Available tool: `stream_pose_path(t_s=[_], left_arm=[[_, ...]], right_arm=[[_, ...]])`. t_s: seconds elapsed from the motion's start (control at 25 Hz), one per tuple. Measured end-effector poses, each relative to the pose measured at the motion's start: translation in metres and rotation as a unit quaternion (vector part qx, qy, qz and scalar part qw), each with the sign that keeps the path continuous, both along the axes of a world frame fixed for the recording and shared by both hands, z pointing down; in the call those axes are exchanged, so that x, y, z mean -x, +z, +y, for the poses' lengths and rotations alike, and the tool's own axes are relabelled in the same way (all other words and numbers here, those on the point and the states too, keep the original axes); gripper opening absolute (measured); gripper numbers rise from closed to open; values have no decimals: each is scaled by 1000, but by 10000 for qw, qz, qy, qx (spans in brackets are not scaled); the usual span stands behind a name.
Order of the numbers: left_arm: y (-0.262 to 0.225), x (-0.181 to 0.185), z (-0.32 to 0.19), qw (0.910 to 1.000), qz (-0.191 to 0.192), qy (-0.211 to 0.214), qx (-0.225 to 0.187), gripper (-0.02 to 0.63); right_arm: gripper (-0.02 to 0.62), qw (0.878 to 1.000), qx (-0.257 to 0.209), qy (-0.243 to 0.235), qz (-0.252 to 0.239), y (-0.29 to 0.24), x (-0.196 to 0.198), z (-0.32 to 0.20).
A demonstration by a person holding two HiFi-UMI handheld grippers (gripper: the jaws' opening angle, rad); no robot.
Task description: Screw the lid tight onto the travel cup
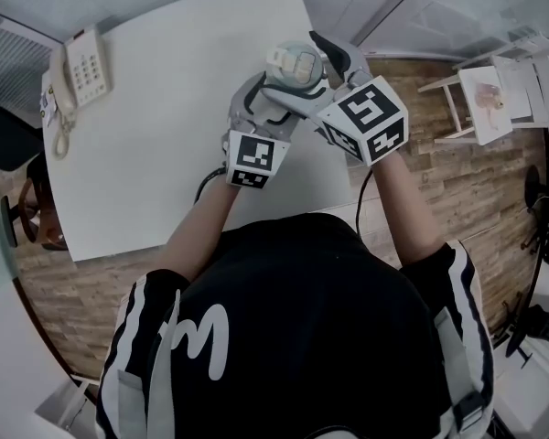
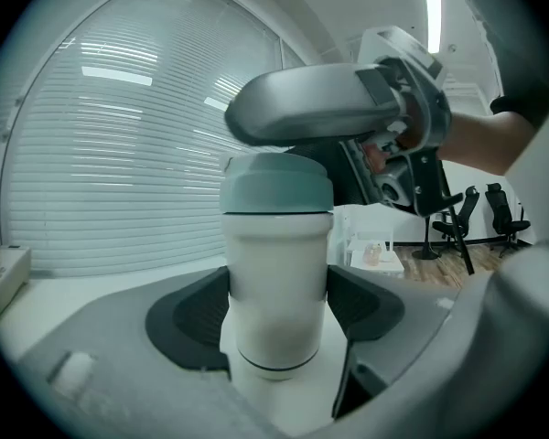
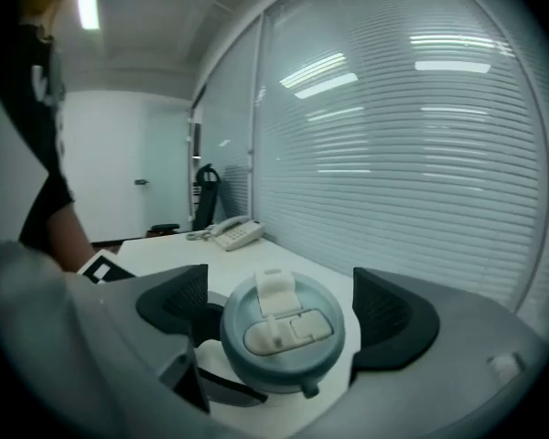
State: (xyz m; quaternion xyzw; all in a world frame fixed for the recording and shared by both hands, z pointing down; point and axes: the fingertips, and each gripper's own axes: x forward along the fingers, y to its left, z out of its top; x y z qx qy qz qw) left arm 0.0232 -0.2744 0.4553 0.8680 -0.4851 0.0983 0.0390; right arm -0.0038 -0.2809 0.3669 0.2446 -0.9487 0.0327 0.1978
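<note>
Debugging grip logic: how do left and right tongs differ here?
Left tongs press on the white cylindrical travel cup's body; right tongs stand open around its grey-blue round lid, pads clear. Left tongs sit low on the cup, right tongs at its top. Both straddle one cup.

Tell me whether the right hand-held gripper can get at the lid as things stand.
Likely yes. The right hand-held gripper has its open jaws on either side of the lid, with nothing between. The left hand-held gripper clamps the travel cup lower, on its body, leaving the lid free.
</note>
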Motion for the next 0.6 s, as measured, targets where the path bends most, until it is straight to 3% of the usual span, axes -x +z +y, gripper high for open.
stream_pose_path(t_s=[0.08,0.16,0.24,0.44,0.6], left_arm=[[0,0,0,10000,19,13,5,339],[0,0,0,10000,29,31,17,339],[0,1,0,10000,31,46,29,339],[0,1,0,10000,23,46,35,339],[0,2,0,10000,36,52,51,339]], right_arm=[[477,9948,-301,-968,-27,-9,0,8],[482,9818,-480,-1838,47,-11,-2,13],[482,9703,-422,-2381,80,-8,-4,13],[480,9563,234,-2885,-422,3,-1,11],[446,9560,282,-2846,-654,6,3,9]])
